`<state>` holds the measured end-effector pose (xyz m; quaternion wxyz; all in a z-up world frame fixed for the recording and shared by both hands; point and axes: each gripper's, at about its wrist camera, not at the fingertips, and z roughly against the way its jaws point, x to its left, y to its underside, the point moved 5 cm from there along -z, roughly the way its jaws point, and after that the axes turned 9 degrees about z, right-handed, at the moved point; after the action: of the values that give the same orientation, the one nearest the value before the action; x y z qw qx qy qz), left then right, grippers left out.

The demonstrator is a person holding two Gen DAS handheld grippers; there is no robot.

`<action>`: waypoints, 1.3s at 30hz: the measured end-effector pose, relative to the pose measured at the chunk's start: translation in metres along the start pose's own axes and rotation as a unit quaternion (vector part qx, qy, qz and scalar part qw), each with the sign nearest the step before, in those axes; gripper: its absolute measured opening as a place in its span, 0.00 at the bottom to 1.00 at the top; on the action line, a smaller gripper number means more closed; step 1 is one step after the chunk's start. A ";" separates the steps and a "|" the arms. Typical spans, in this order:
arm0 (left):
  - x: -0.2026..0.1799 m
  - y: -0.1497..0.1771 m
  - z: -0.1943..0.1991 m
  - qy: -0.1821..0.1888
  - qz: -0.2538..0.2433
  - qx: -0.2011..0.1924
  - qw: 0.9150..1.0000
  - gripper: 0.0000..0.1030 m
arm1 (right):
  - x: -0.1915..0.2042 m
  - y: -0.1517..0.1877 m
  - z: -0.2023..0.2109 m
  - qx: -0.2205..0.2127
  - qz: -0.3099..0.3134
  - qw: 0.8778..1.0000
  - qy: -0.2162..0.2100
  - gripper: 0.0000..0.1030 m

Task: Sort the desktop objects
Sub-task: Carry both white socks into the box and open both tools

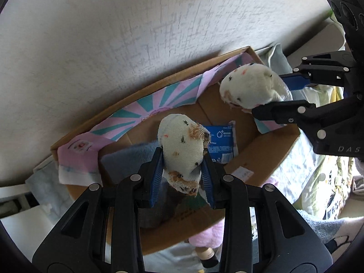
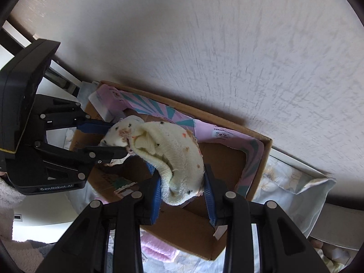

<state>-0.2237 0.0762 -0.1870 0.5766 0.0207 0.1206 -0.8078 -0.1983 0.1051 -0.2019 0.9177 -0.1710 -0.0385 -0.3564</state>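
Note:
Each gripper holds a balled cream sock with orange and black specks above an open cardboard box (image 1: 268, 145). My left gripper (image 1: 182, 170) is shut on one sock (image 1: 182, 145); it also shows in the right wrist view (image 2: 118, 141) with its sock (image 2: 120, 132). My right gripper (image 2: 183, 186) is shut on the other sock (image 2: 175, 152); it also shows in the left wrist view (image 1: 270, 93) with its sock (image 1: 250, 86). The two socks sit close together over the box (image 2: 261, 159).
Inside the box lie a pink and teal printed sheet (image 1: 145, 107), a blue packet (image 1: 221, 143) and a grey-blue towel (image 1: 129, 157). A white textured wall (image 1: 113, 34) rises behind the box. Floral bedding (image 2: 293, 184) and pink fluffy fabric (image 1: 207, 236) surround the box.

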 end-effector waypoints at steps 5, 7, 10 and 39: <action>-0.001 0.001 -0.006 0.003 0.001 0.003 1.000 0.28 | -0.002 -0.001 -0.010 0.003 -0.005 1.000 -0.005 0.30; -0.002 0.002 -0.008 -0.001 -0.002 0.005 1.000 0.28 | -0.001 -0.002 -0.013 0.005 -0.004 1.000 -0.005 0.30; -0.002 0.004 -0.009 -0.013 0.000 0.007 1.000 0.28 | 0.002 -0.001 -0.019 0.011 -0.001 1.000 -0.011 0.31; 0.008 0.033 0.043 -0.017 0.065 -0.086 0.994 1.00 | 0.006 0.034 0.032 -0.042 -0.042 0.987 0.147 0.92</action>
<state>-0.1905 0.0492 -0.1526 0.6296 -0.0352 0.1781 -0.7554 -0.1695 0.1352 -0.1801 0.8897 -0.1534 0.1047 -0.4170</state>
